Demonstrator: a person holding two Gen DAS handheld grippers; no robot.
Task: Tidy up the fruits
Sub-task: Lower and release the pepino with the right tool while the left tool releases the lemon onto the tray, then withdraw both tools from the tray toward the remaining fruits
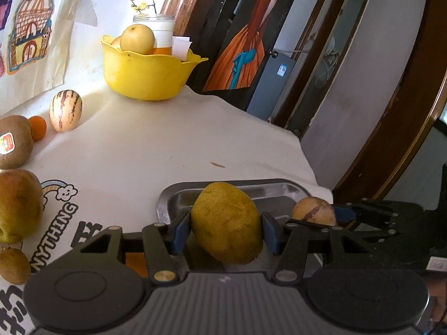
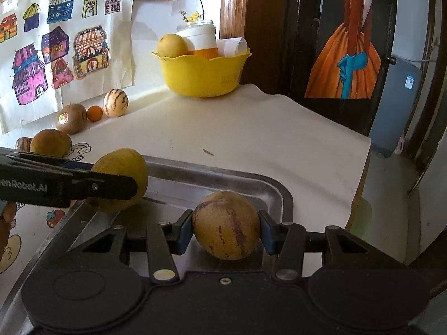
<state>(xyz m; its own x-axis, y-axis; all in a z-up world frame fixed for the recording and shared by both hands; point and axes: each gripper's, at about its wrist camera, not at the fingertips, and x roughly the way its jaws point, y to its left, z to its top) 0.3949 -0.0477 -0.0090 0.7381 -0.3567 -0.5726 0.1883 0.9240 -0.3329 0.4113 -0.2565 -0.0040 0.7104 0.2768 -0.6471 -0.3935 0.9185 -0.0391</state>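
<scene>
Both grippers hover over the steel tray [image 2: 275,192] on the counter, the left gripper [image 1: 226,233] clamping a firm yellow-green pear [image 1: 226,223], the right gripper [image 2: 226,234] a smooth, bruisable striped melon [image 2: 226,224], jaws across their middles.

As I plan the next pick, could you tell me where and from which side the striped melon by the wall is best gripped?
Grip the striped melon across its widest middle, probably from the open front: it stands upright, and the small orange fruit crowds its left.
</scene>
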